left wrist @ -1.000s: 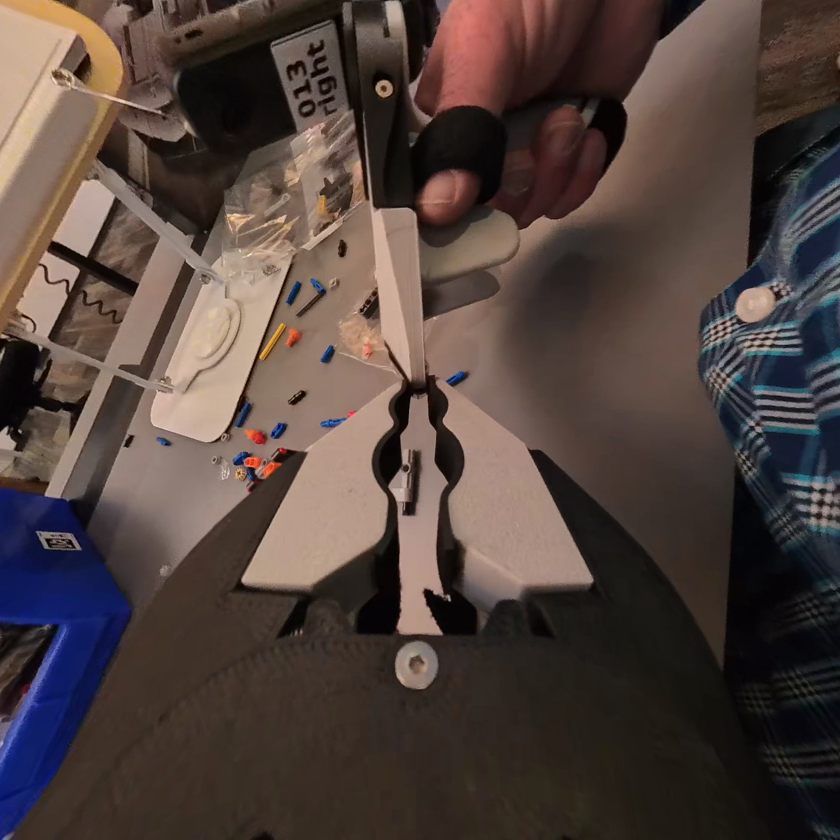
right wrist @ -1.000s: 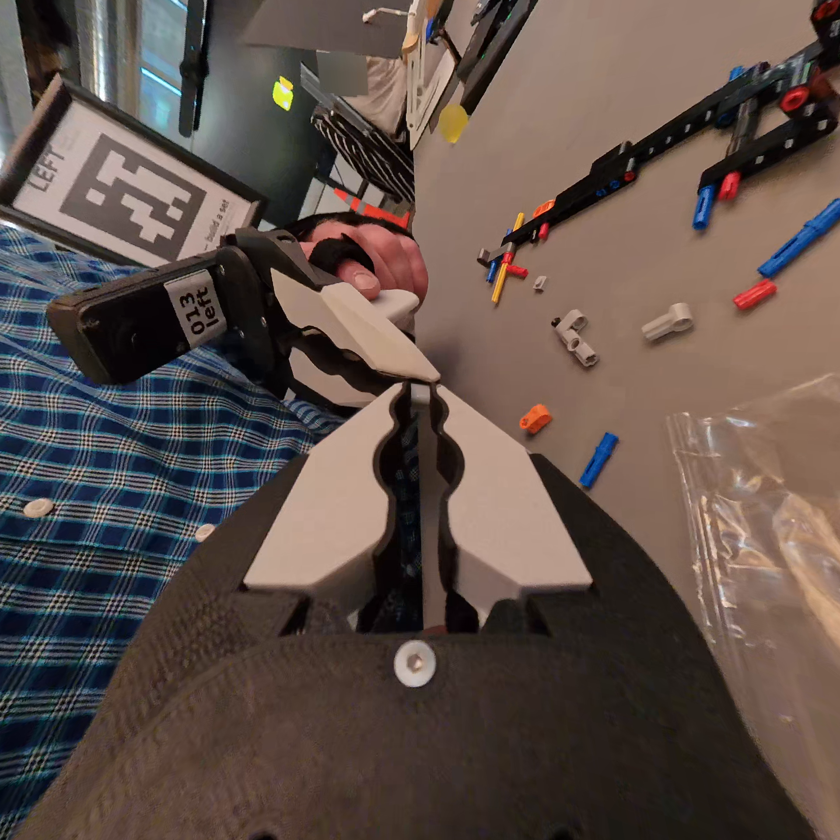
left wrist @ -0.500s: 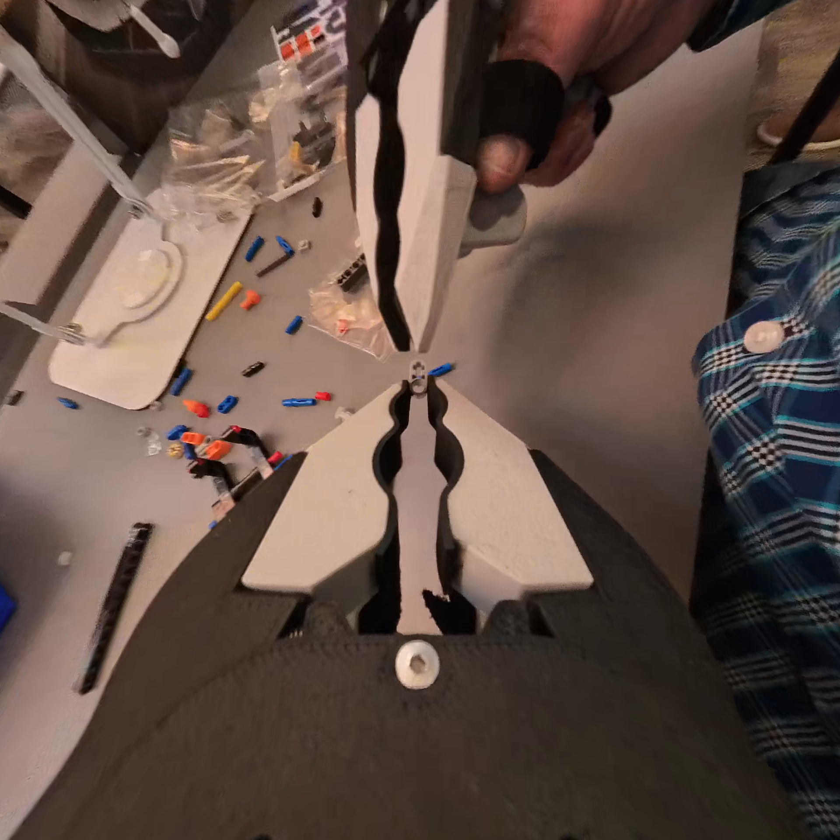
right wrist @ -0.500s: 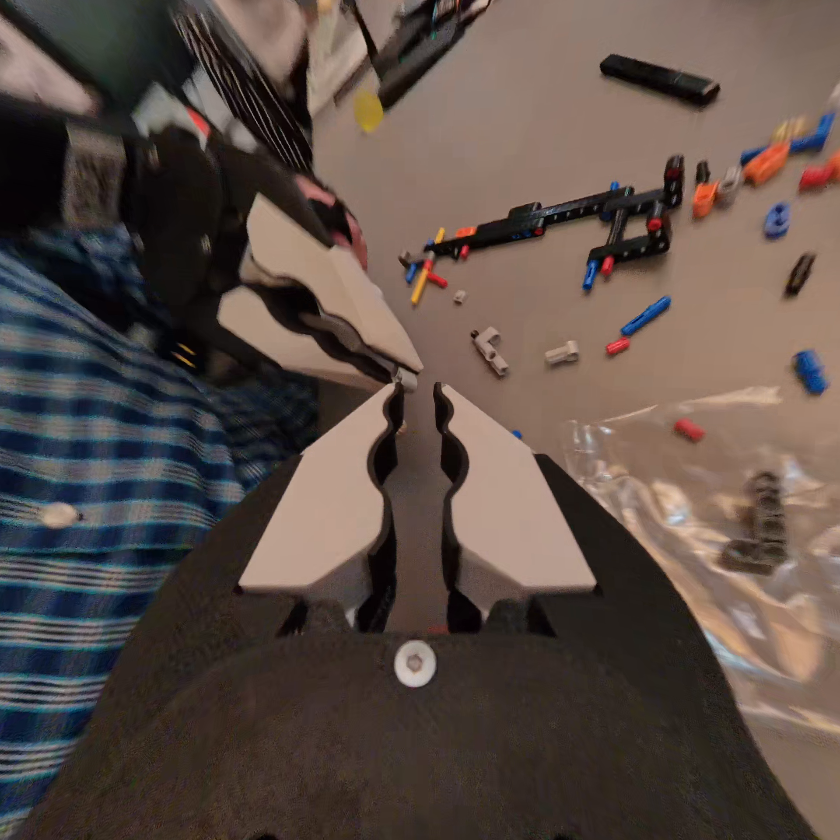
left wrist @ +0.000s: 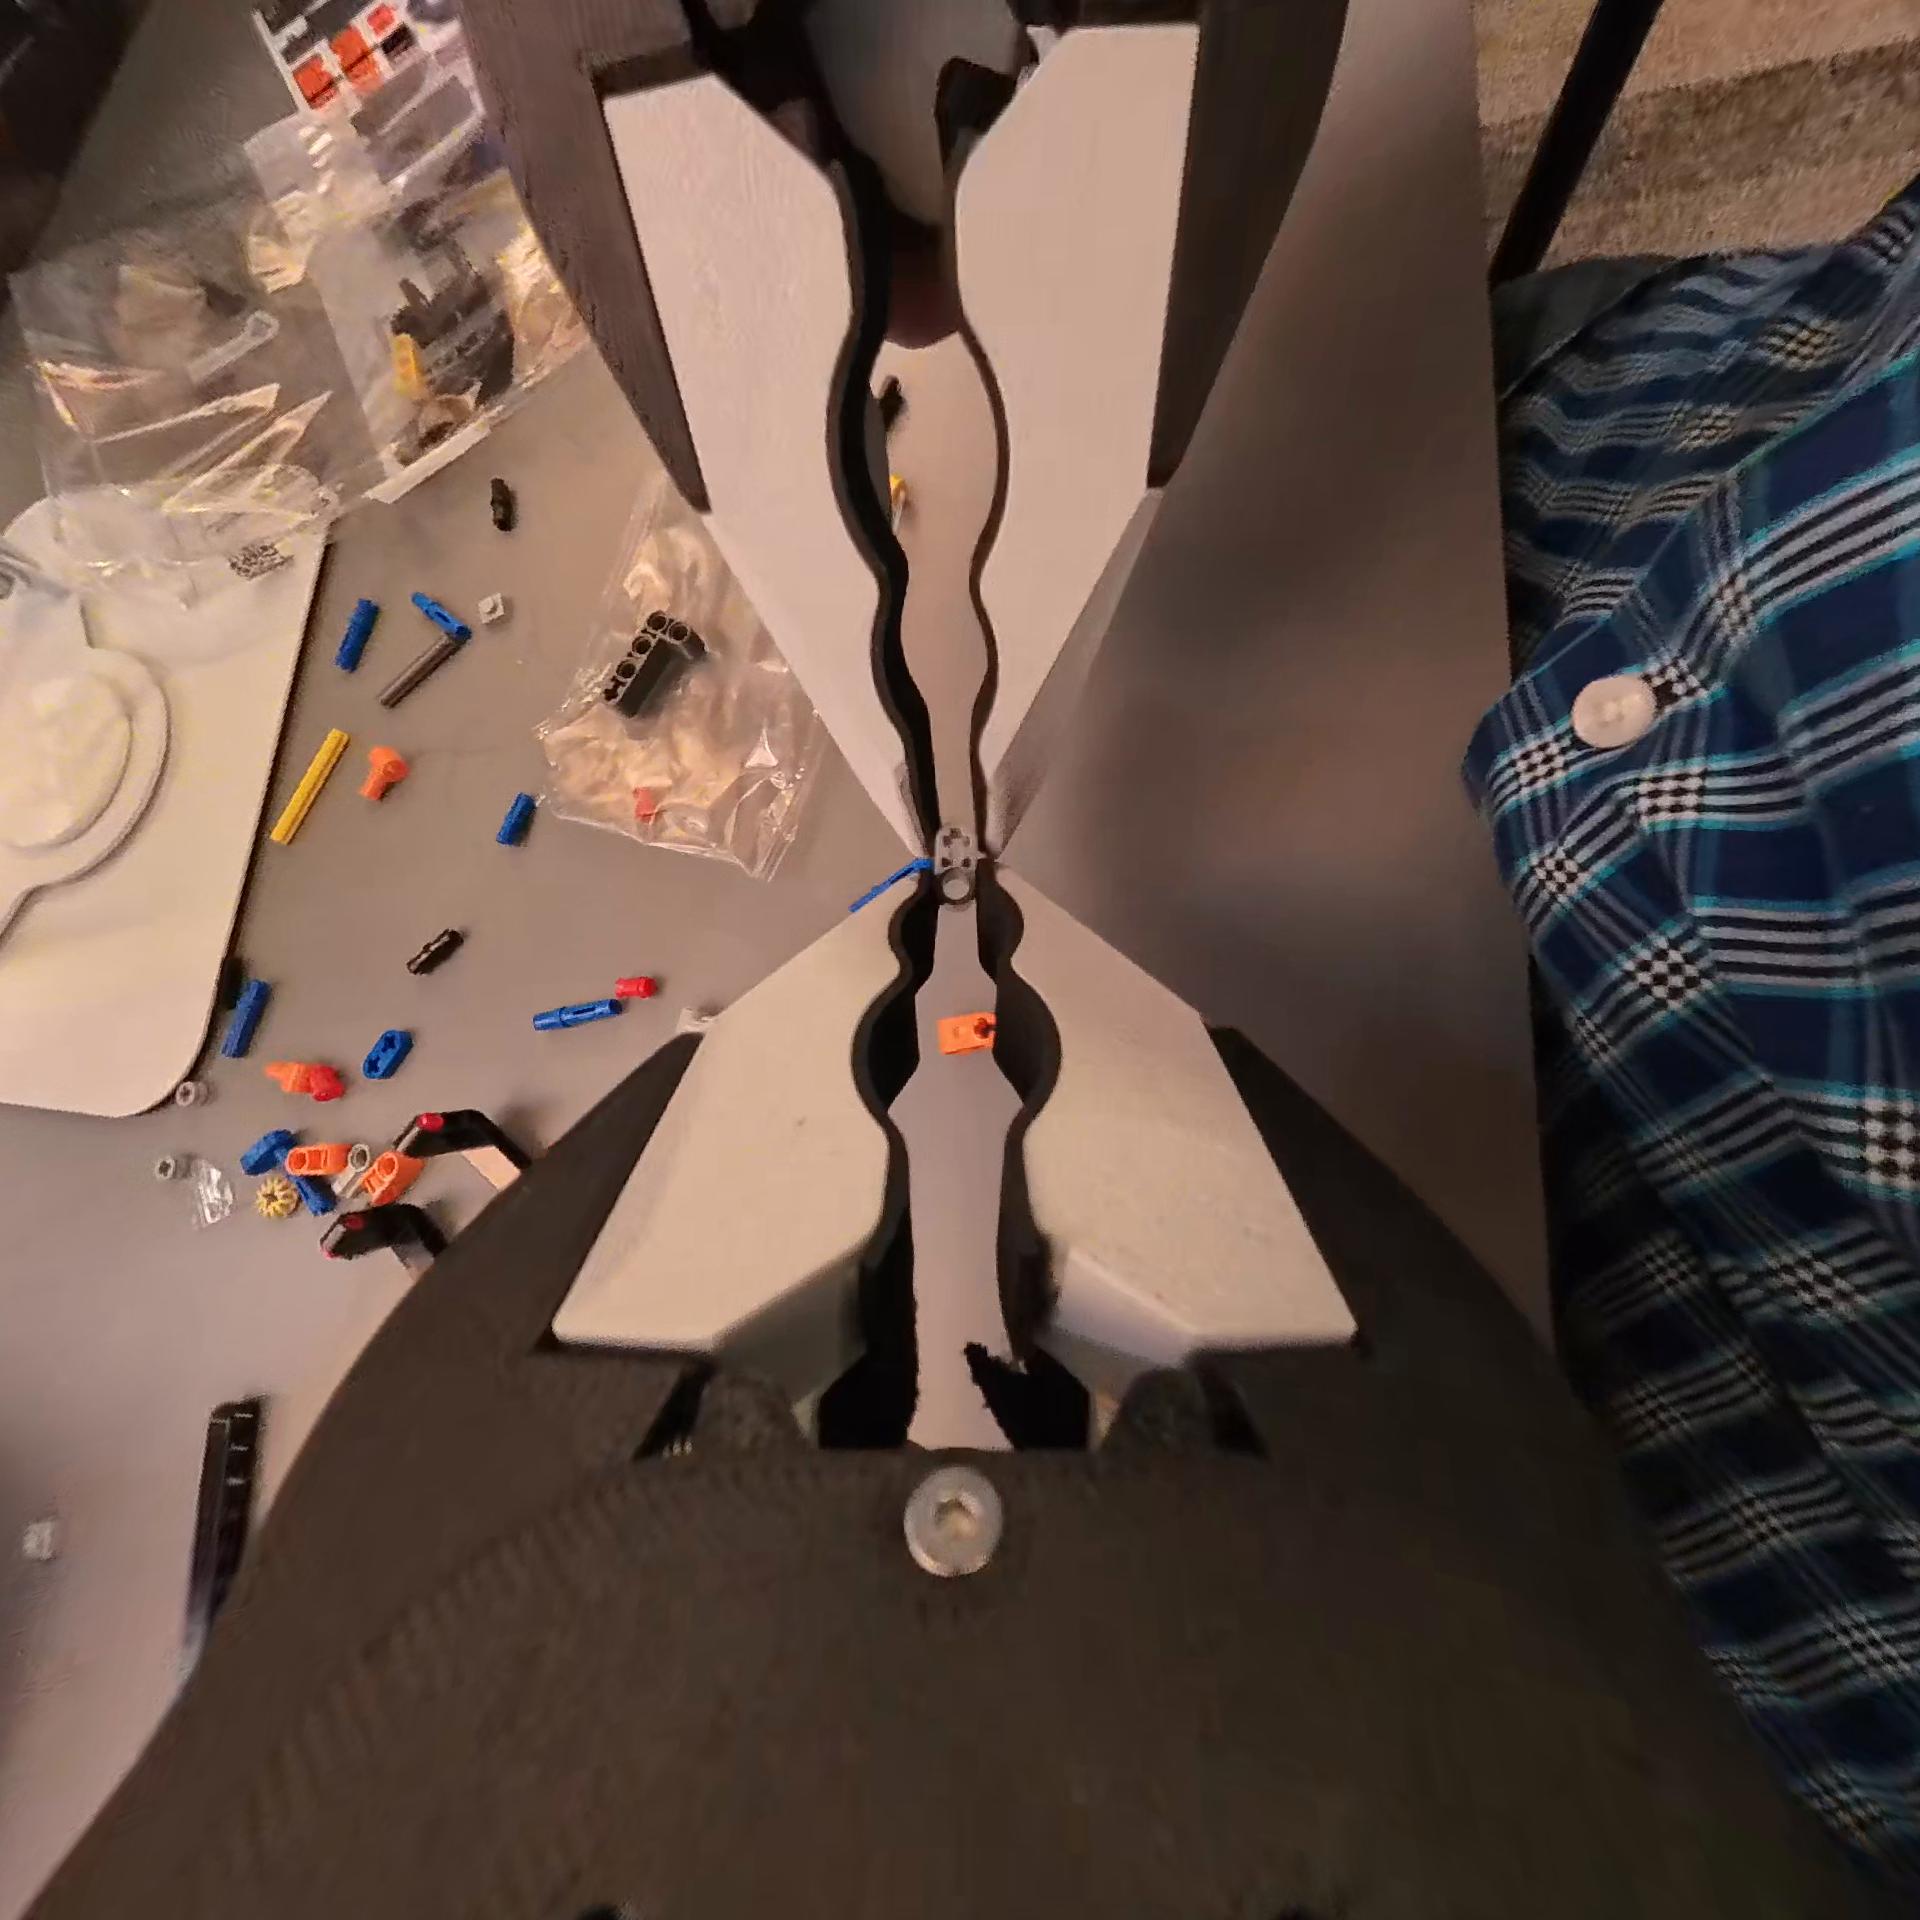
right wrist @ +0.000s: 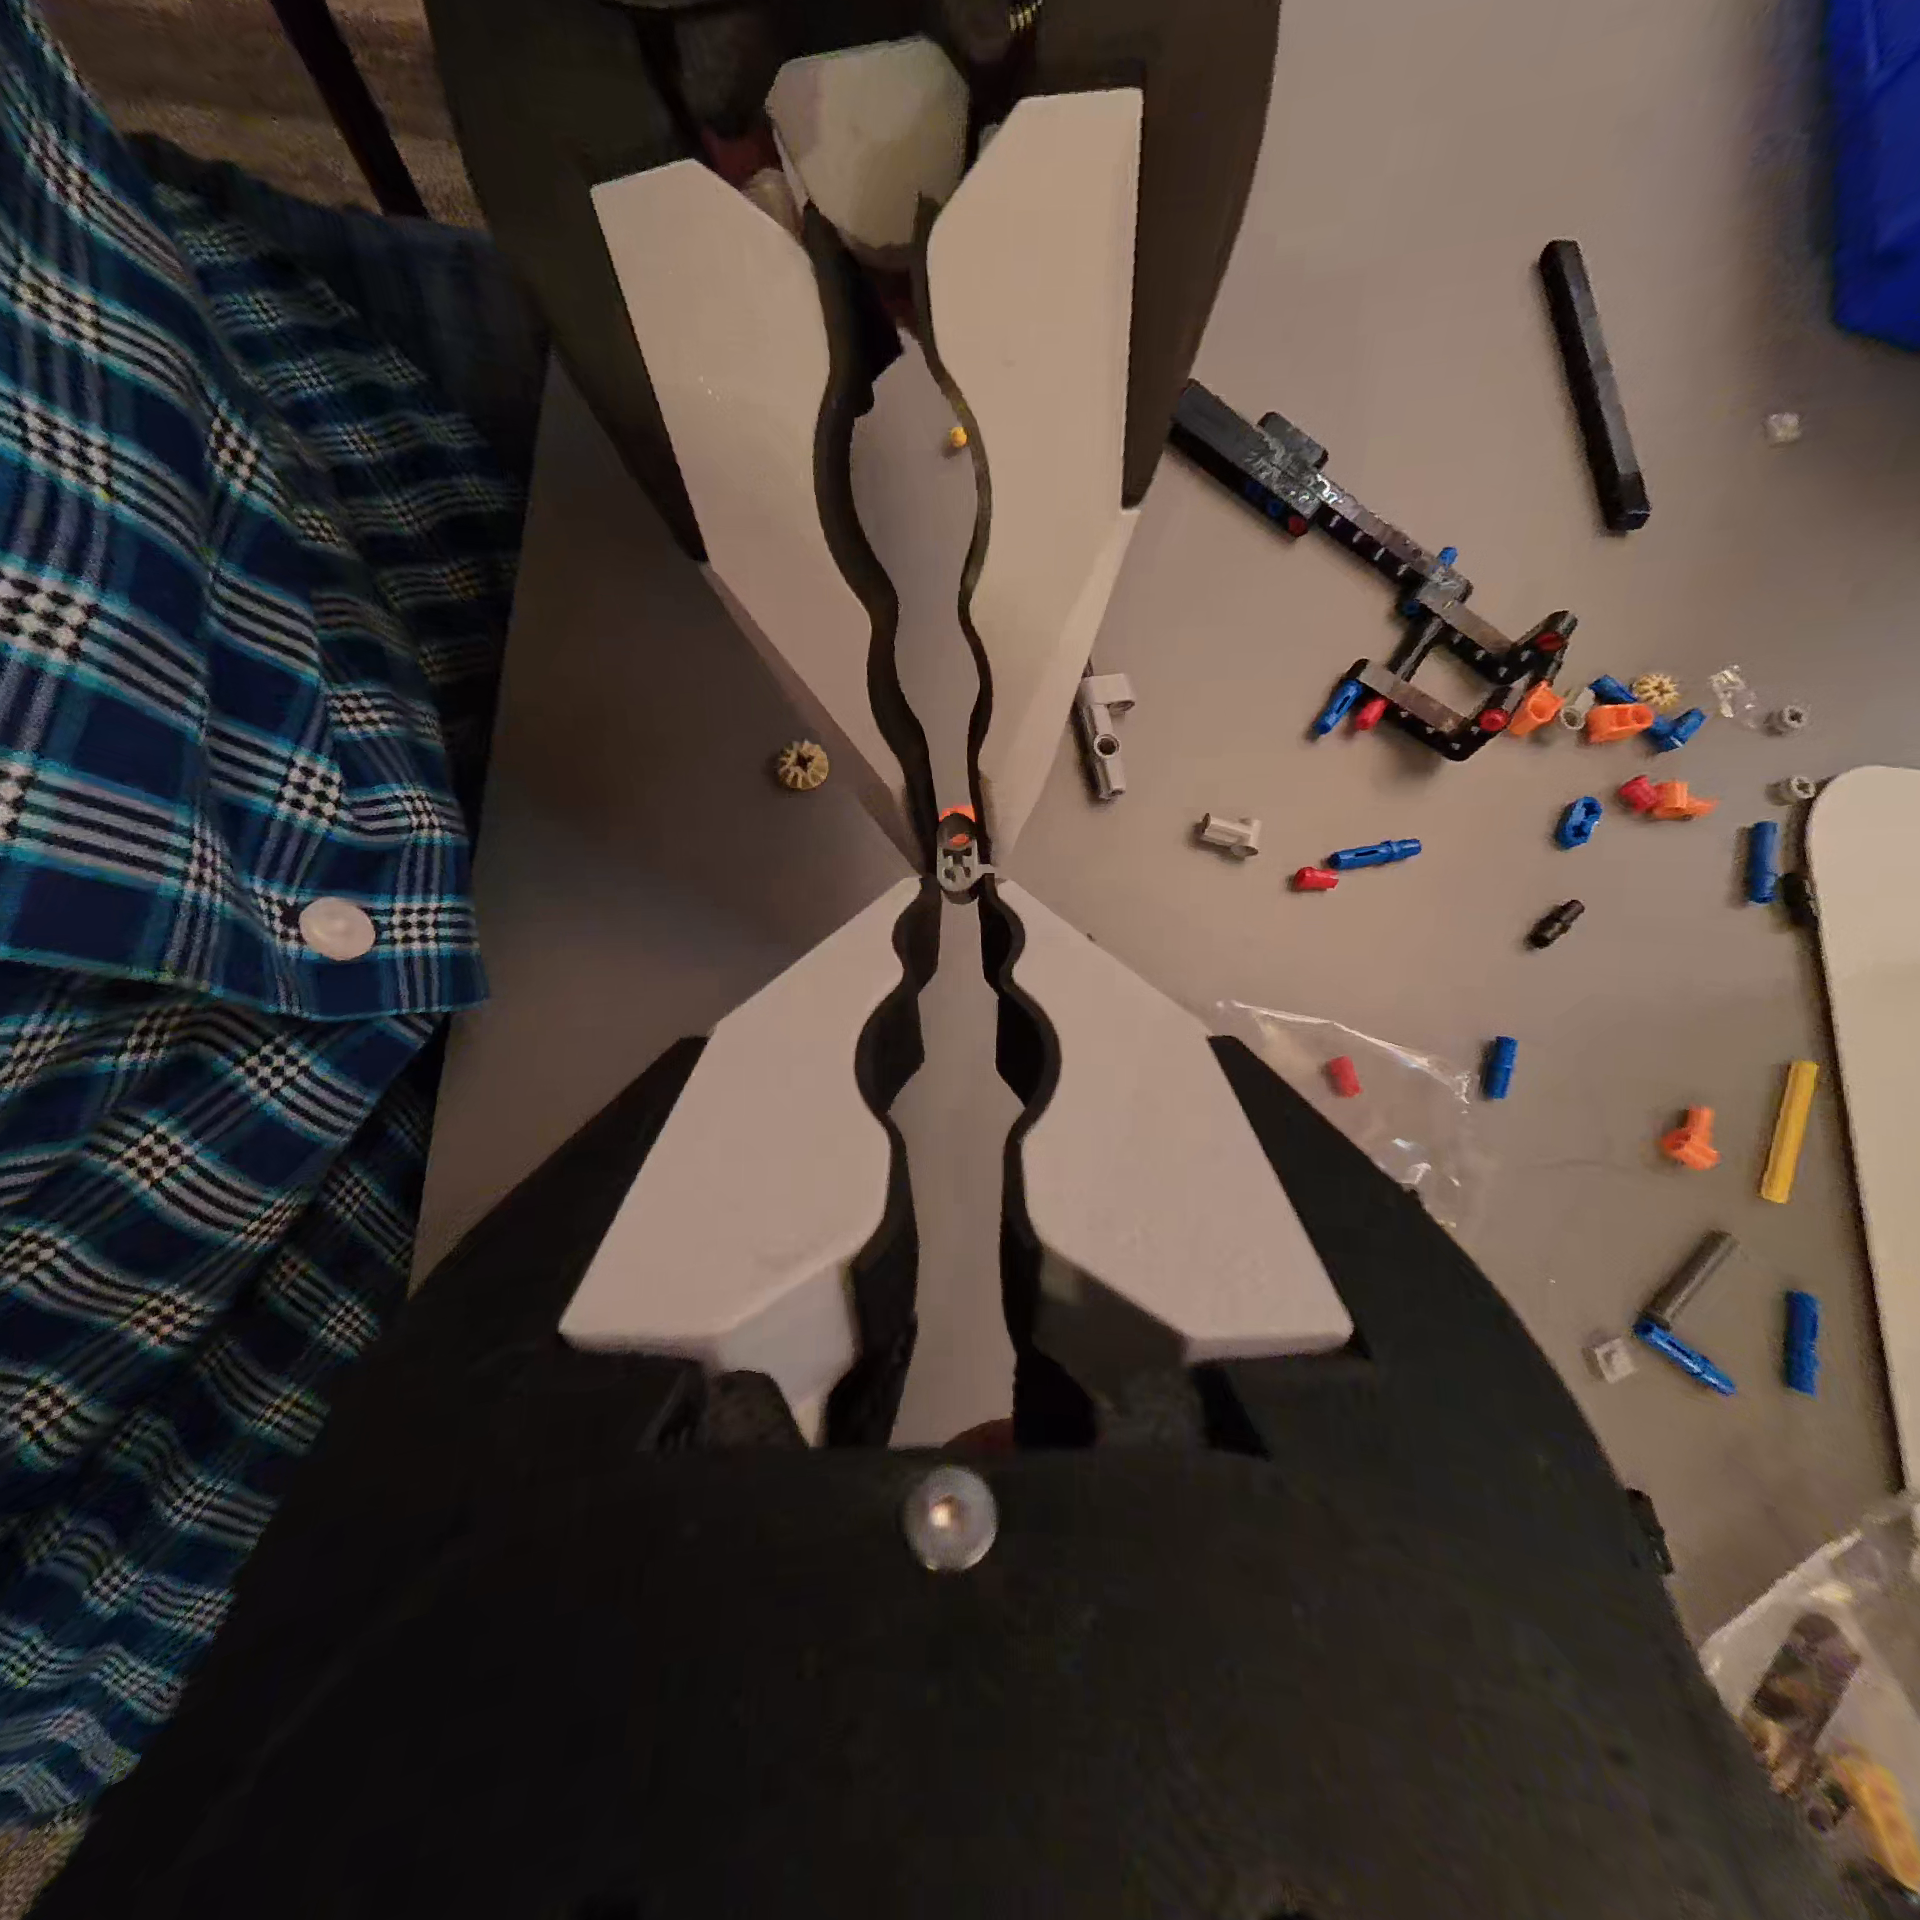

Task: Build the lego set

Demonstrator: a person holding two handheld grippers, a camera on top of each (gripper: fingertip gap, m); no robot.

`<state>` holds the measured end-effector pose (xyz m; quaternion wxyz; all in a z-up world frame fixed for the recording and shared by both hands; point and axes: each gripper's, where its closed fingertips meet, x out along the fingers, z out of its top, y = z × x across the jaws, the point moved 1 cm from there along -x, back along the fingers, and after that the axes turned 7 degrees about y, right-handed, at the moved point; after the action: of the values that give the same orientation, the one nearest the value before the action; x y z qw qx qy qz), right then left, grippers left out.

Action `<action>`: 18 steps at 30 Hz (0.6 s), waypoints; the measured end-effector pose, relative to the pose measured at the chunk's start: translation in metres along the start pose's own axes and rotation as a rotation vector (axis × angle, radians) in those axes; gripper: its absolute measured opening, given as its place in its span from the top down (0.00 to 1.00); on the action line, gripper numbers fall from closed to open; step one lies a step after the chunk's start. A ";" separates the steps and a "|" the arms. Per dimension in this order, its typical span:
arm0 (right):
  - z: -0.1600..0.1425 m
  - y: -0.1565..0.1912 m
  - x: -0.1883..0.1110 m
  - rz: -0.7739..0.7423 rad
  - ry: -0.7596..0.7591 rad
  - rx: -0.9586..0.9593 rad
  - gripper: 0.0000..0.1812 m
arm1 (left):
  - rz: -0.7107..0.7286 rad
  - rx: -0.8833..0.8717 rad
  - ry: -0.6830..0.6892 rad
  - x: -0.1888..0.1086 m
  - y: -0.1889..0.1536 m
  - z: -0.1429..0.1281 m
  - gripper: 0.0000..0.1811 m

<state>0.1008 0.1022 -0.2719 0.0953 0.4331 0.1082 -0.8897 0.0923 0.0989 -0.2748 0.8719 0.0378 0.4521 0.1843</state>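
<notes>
hobby table (left wrist: 675,914), scattered lego pieces (right wrist: 1371,854)

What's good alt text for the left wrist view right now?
Two hand-held grippers meet tip to tip over a grey table, the left hand-held gripper pinching a small grey Lego connector that the right hand-held gripper also reaches. Loose blue, orange and yellow Lego pieces and clear plastic bags lie left; a blue plaid shirt fills the right edge.

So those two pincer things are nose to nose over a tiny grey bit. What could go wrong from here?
1. The small grey piece is pinched only at the very tips of the left hand-held gripper and right hand-held gripper; a slight twist might pop it out.
2. If dropped, it could get lost among the loose pieces scattered on the grey table, or fall off the edge near the plaid shirt.
</notes>
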 end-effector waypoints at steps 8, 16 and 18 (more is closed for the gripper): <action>-0.010 0.003 0.009 0.004 0.047 0.022 0.98 | -0.060 0.001 0.047 0.011 -0.005 -0.007 0.97; -0.025 0.011 0.023 0.054 0.095 0.070 0.98 | -0.098 -0.016 0.113 0.019 -0.014 -0.021 0.95; -0.028 0.013 0.027 0.065 0.122 0.074 0.98 | -0.109 -0.010 0.126 0.022 -0.018 -0.022 0.97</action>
<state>0.1090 0.0957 -0.3116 0.1014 0.4930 0.0667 -0.8615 0.0911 0.0878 -0.3088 0.8507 -0.0028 0.5064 0.1409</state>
